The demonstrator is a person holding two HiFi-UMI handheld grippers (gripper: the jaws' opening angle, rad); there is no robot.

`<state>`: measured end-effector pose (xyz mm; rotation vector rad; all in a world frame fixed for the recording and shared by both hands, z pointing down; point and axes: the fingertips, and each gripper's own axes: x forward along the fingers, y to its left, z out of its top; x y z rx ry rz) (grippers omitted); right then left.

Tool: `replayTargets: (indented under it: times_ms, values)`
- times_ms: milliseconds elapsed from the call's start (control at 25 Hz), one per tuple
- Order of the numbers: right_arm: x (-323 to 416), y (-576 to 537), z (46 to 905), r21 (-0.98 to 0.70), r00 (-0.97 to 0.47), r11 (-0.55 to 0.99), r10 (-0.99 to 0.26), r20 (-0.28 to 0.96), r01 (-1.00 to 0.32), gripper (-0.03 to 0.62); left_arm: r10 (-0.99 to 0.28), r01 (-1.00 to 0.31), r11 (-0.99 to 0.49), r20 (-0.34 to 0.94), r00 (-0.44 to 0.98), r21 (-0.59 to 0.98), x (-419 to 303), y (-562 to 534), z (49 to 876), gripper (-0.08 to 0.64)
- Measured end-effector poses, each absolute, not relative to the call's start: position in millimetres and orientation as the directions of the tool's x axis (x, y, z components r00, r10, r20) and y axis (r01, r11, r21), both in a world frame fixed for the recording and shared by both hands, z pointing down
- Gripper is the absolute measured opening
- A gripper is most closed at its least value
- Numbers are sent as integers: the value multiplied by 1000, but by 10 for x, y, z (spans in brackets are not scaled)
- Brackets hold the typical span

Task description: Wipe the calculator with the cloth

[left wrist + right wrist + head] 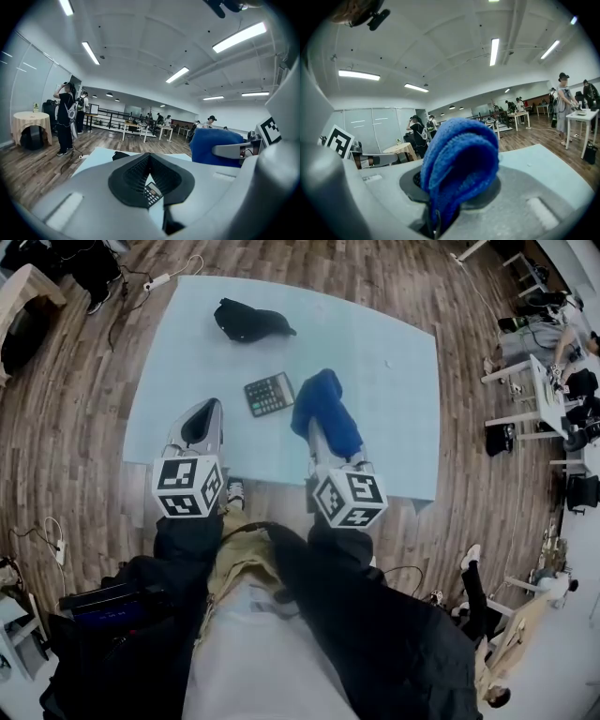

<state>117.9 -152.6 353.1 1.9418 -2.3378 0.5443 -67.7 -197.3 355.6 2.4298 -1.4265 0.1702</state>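
Pale blue rectangular worktop [394,409], one. Black fabric cap [248,321] at its far side, one. Blue terry cloth [325,412], one, pinched in the right claw [443,206], jaws clamped on it, folds bulging past the tips. Left claw [200,420] closed at the tips, empty. Small dark desk calculator [269,394], one, flat on the worktop between the claws — just left of the cloth, right claw nearer. Its long side seems to run crosswise.

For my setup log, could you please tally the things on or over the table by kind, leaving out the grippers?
calculator: 1
blue cloth: 1
black cap: 1
Total: 3
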Motion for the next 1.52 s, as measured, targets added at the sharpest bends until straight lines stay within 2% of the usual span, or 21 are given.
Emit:
replayTargets:
  times_ms: [360, 560, 1000, 1320, 1520]
  values:
    - [1120, -2112, 3956, -183, -151, 85, -909, 388, -979, 98, -780, -856, -446, 356, 515, 261, -852, -2644, 4023, 2]
    - [1151, -2260, 4368, -174, -164, 90, -863, 478, -981, 98, -719, -850, -448, 453, 526, 277, -692, -2757, 4471, 1]
    - [1151, -2523, 5360, -130, -249, 216, -732, 634, -968, 98, -571, -877, -375, 671, 473, 299, -439, -2691, 5605, 2]
    - [1186, -2875, 5801, -40, -253, 309, -688, 680, -950, 97, -513, -883, -337, 722, 463, 327, -340, -2786, 6026, 1]
    - [1213, -3146, 5830, 57, -223, 348, -710, 668, -936, 97, -531, -896, -305, 723, 442, 324, -392, -2850, 6081, 1]
